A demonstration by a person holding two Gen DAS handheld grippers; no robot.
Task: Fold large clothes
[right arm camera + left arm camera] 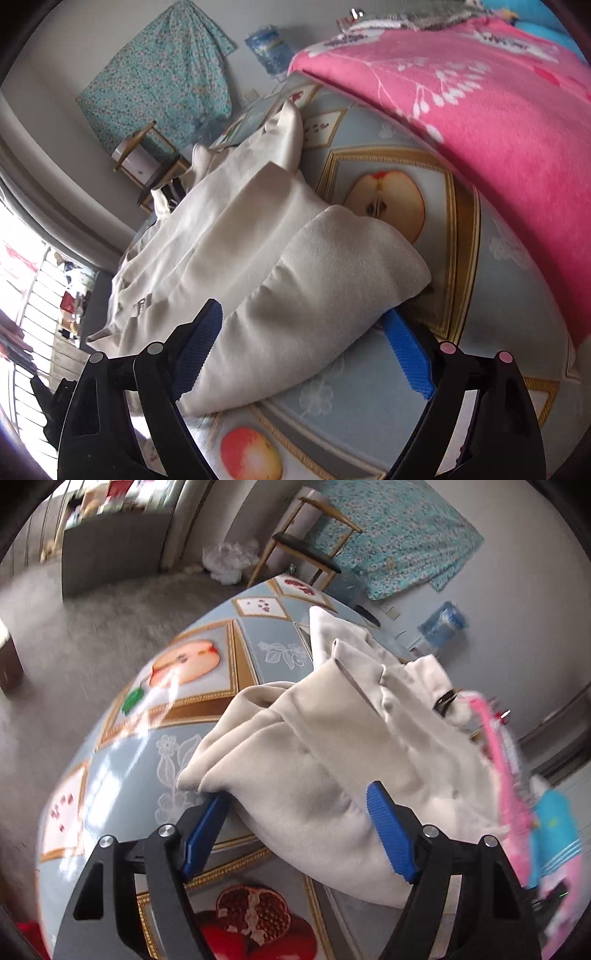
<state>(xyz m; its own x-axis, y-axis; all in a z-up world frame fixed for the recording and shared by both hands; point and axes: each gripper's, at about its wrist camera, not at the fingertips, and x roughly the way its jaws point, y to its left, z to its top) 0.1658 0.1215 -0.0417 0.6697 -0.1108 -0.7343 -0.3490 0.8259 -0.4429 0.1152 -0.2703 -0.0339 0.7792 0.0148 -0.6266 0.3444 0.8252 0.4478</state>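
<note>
A cream garment (317, 760) lies bunched in loose folds on a table covered with a blue fruit-print cloth (192, 716). In the left wrist view a thick fold runs between the blue pads (391, 830) of my left gripper (297, 794), whose jaws stand wide apart without pressing it. In the right wrist view the garment (236, 236) stretches away over the table cloth (480, 280), with small buttons near its left edge. Another folded end of it lies between the fingers of my right gripper (303, 312), which is also open, one blue pad (410, 354) partly under the cloth.
A pink blanket (480, 110) covers the table's right side in the right wrist view. A wooden chair (310, 550) stands beyond the table's far end, below a teal floral cloth (399, 531) on the wall. A blue water bottle (269, 48) and grey carpet (92, 627) lie around.
</note>
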